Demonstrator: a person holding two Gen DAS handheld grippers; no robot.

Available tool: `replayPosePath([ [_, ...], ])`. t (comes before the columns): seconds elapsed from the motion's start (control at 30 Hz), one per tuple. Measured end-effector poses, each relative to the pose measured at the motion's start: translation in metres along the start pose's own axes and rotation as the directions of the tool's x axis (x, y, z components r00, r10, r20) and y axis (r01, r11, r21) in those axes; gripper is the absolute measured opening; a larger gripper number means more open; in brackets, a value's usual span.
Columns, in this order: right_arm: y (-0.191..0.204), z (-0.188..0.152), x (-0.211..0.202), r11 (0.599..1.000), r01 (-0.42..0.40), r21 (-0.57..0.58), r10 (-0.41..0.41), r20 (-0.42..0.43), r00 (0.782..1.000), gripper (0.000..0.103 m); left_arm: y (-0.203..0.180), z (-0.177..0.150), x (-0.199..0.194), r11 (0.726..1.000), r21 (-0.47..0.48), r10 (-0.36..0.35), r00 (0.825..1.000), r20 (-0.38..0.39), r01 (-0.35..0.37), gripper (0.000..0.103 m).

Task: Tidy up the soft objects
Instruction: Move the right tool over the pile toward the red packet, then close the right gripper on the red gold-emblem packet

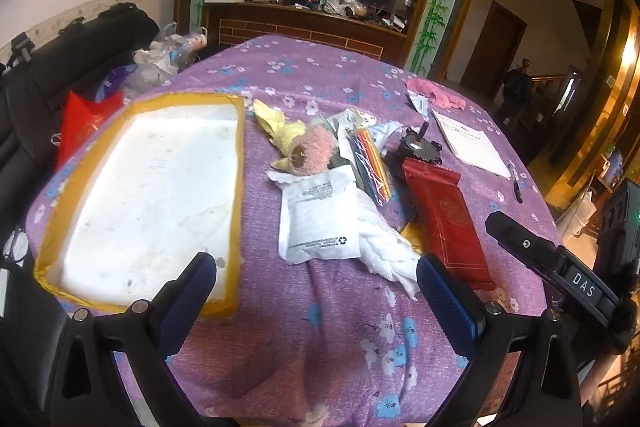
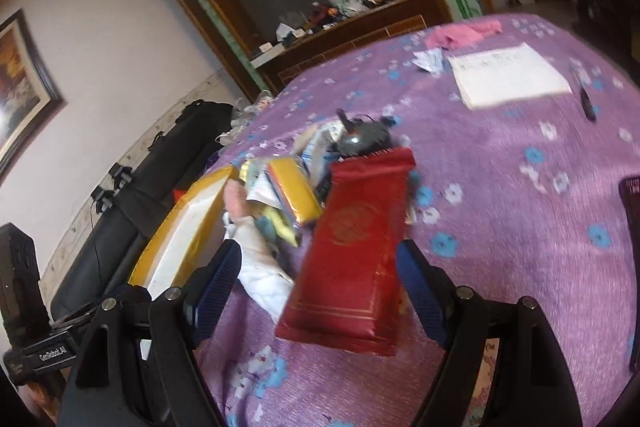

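Off to the left of my left gripper point(image 1: 316, 283), just beyond its left fingertip, the white foam tray point(image 1: 152, 187) with its glossy yellow taped rim is lying flat and empty, its long side running away from me. My left fingers are standing wide and holding nothing, only the purple flowered cloth point(image 1: 320, 347) showing between them. Straight ahead of them, a crinkly white paper pouch point(image 1: 320, 219) is lying flat, and beside it, reaching toward my right fingertip, the twisted white towel point(image 1: 384, 251) is sprawling, ropey and limp, with its long axis slanting from the pile toward me. Farther ahead the yellow cloth point(image 1: 276, 131) and the fuzzy pink plush point(image 1: 316, 147) are bunching together, soft and shapeless, near the tray's far corner. Moving right, a clear sleeve of coloured sticks point(image 1: 370, 163) is leaning across the heap, and the stiff red foil packet point(image 1: 444, 215) is lying lengthwise away from me. My right gripper point(image 2: 320, 275) is also gaping wide, with the packet between its fingers, though the blur keeps me from telling whether either pad is touching it; the towel is sitting just inside its left finger. I am judging the towel nearest to both hands, the left better lined up with the tray. Far to the right a pink rag point(image 1: 436, 93) is lying crumpled, well apart.
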State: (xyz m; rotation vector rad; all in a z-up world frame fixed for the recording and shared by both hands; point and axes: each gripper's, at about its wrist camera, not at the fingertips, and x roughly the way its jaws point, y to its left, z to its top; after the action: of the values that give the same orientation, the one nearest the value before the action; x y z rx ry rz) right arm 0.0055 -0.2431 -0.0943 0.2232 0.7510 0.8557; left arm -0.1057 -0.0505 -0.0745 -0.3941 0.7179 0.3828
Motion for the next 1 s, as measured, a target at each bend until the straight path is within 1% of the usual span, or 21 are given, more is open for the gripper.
replayPosePath([
  [0.07, -0.001, -0.002, 0.001, 1.000, 0.013, -0.011, -0.013, -0.005, 1.000, 0.079, -0.001, -0.001, 0.004, 1.000, 0.000, -0.014, 1.000, -0.012, 0.014, 0.101],
  [0.17, 0.000, -0.003, 0.006, 1.000, 0.017, -0.018, -0.017, -0.030, 0.999, 0.079, -0.006, -0.002, 0.005, 1.000, 0.015, -0.017, 1.000, -0.004, 0.017, 0.101],
  [0.3, 0.003, -0.004, 0.008, 0.999, 0.022, -0.041, -0.023, -0.031, 0.999, 0.079, -0.013, -0.002, 0.008, 0.998, 0.054, -0.025, 1.000, 0.011, 0.024, 0.101],
  [0.4, 0.006, -0.003, 0.010, 0.998, 0.023, -0.053, -0.025, -0.028, 0.999, 0.079, -0.012, -0.004, 0.012, 0.998, 0.056, -0.037, 0.999, 0.001, 0.037, 0.101],
  [0.5, 0.006, -0.005, 0.009, 0.999, 0.023, -0.039, -0.024, -0.024, 0.999, 0.079, -0.010, -0.003, 0.014, 0.998, 0.040, -0.054, 0.999, -0.007, 0.054, 0.101],
  [0.63, -0.001, -0.009, 0.014, 1.000, 0.025, -0.013, -0.025, -0.032, 0.999, 0.079, -0.012, -0.001, 0.006, 0.996, 0.049, -0.076, 0.997, 0.031, 0.075, 0.101],
  [0.73, -0.007, -0.009, 0.019, 1.000, 0.021, 0.008, -0.020, -0.055, 0.998, 0.079, -0.015, -0.002, 0.001, 0.996, 0.059, -0.067, 0.996, 0.055, 0.064, 0.101],
  [0.87, -0.006, -0.005, 0.019, 1.000, 0.026, -0.004, -0.027, -0.046, 0.999, 0.079, -0.017, -0.001, 0.004, 0.995, 0.072, -0.067, 0.997, 0.046, 0.064, 0.101],
  [1.0, -0.006, -0.005, 0.024, 1.000, 0.022, 0.000, -0.022, -0.061, 0.998, 0.079, -0.018, -0.003, 0.008, 0.995, 0.071, -0.079, 0.996, 0.038, 0.076, 0.101],
])
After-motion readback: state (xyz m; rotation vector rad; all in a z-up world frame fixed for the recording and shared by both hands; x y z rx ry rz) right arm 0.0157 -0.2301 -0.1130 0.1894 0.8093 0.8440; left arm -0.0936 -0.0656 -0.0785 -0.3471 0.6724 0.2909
